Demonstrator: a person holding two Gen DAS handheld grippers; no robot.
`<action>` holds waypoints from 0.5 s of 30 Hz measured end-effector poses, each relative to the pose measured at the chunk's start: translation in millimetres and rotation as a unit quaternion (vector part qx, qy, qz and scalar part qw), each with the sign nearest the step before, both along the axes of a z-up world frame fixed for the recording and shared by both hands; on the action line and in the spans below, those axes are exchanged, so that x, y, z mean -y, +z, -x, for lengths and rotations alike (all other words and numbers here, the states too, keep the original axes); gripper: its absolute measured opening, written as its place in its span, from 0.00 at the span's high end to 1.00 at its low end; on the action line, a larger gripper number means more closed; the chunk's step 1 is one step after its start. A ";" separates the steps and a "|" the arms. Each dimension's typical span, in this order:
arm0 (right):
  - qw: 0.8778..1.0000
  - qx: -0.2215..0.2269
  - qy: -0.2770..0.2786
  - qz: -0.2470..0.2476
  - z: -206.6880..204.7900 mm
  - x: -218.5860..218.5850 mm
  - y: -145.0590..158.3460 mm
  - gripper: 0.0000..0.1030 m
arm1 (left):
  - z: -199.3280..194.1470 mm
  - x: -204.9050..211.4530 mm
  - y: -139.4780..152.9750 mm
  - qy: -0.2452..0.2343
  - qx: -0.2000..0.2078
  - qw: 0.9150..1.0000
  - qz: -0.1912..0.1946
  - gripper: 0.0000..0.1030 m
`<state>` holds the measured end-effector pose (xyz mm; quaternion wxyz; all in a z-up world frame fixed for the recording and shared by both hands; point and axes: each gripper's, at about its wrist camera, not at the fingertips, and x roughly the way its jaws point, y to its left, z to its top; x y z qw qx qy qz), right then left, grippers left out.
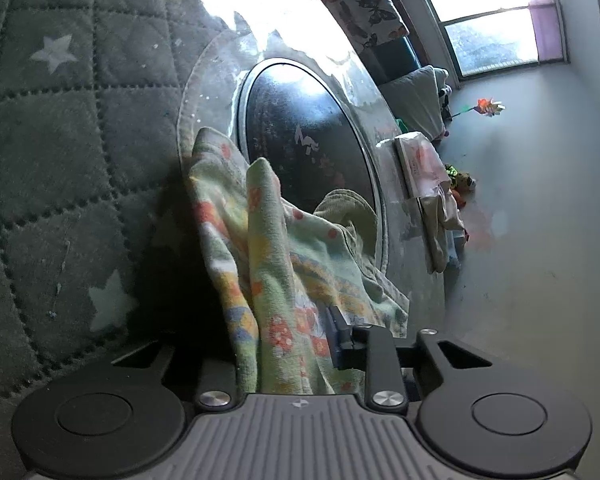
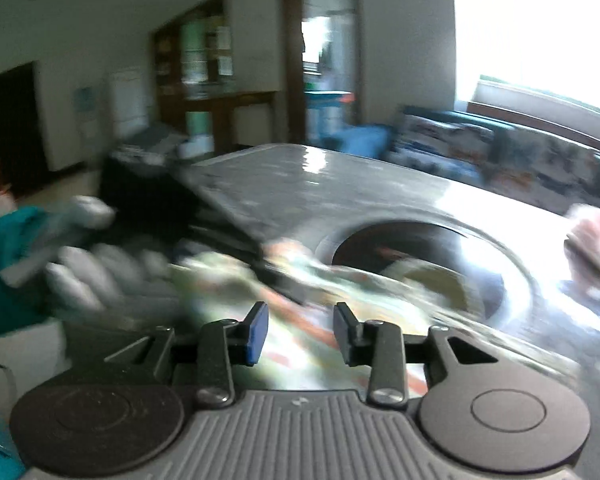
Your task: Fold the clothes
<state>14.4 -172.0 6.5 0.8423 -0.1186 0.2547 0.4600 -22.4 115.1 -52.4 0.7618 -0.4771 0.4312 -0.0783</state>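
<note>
A floral cloth (image 1: 268,264), pale green with orange flowers, rises bunched from between the jaws of my left gripper (image 1: 300,332). Its right pad (image 1: 340,336) presses into the fabric, and the cloth hides the left finger. In the right wrist view, which is blurred, the same cloth (image 2: 300,344) lies on the table under my right gripper (image 2: 300,320). That gripper stands open, with a gap and nothing between its blue pads (image 2: 258,332). An olive garment (image 1: 348,208) lies behind the floral cloth.
The glossy grey table (image 2: 340,184) has a round dark inset (image 1: 300,132). A green quilted cushion with white stars (image 1: 60,140) fills the left. A tissue pack (image 1: 420,160) sits at the table's edge. A gloved hand with a teal sleeve (image 2: 92,276) shows at the left.
</note>
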 end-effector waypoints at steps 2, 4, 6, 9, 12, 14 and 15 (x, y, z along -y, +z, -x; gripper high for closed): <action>0.999 -0.002 -0.048 0.012 -17.2 19.4 -5.0 0.61 | -0.1 2.1 1.3 -0.001 0.003 1.000 -0.007 0.72; 0.995 -0.002 -0.093 0.024 -33.4 37.0 -10.2 0.57 | 0.0 3.9 2.1 -0.002 0.004 1.000 -0.013 0.72; 0.990 -0.004 -0.135 0.031 -45.2 54.4 -17.7 0.55 | -0.1 6.3 2.9 -0.004 0.007 1.000 -0.021 0.72; 0.981 -0.014 -0.191 0.037 -62.7 77.4 -30.8 0.51 | -0.1 9.4 5.8 -0.009 0.010 0.999 -0.035 0.72; 0.973 -0.041 -0.227 0.029 -76.3 95.5 -45.9 0.51 | -0.5 12.0 8.5 -0.013 0.013 0.999 -0.049 0.72; 0.970 -0.063 -0.235 0.017 -82.1 101.1 -51.4 0.51 | -1.0 13.1 9.3 -0.016 0.013 0.998 -0.054 0.72; 0.969 -0.072 -0.237 0.011 -85.1 102.7 -54.1 0.51 | -1.1 13.6 9.7 -0.016 0.013 0.998 -0.057 0.72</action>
